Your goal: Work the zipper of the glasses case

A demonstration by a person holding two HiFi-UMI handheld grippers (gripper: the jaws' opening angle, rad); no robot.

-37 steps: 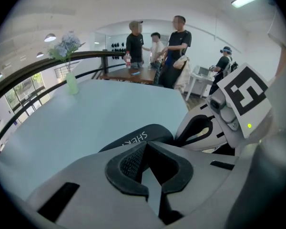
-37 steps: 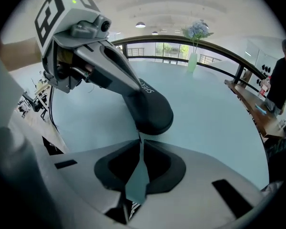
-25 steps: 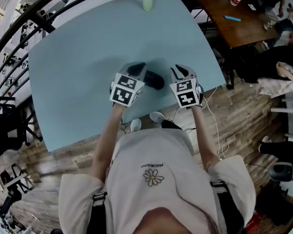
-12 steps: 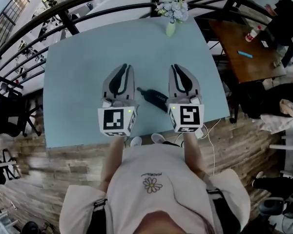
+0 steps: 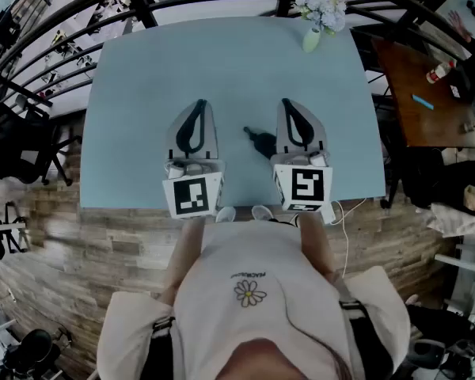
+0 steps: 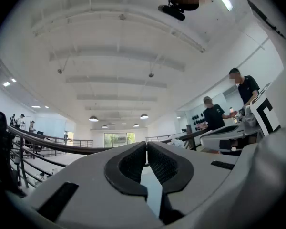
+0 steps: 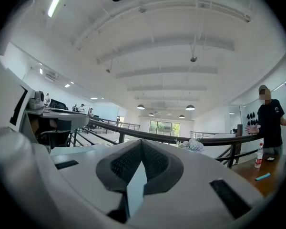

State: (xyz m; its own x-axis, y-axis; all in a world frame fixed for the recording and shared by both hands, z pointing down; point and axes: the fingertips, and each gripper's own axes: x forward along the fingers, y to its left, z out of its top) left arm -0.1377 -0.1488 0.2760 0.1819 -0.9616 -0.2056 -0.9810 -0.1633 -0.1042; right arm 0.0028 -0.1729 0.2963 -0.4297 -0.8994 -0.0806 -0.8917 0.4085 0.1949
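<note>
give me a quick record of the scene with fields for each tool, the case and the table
left tool: jaws together, nothing between them
right tool: jaws together, nothing between them
glasses case: dark, lying on the table between the tools, held by neither
table: pale blue
vase of flowers: at the table's far edge

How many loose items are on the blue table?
2: a black zippered glasses case between the left gripper and right gripper, and a pale green vase of flowers at the far edge.

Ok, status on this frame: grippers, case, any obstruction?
Left gripper shut, empty. Right gripper shut, empty. Glasses case on table between them, not gripped. Flower vase at far edge, clear.
</note>
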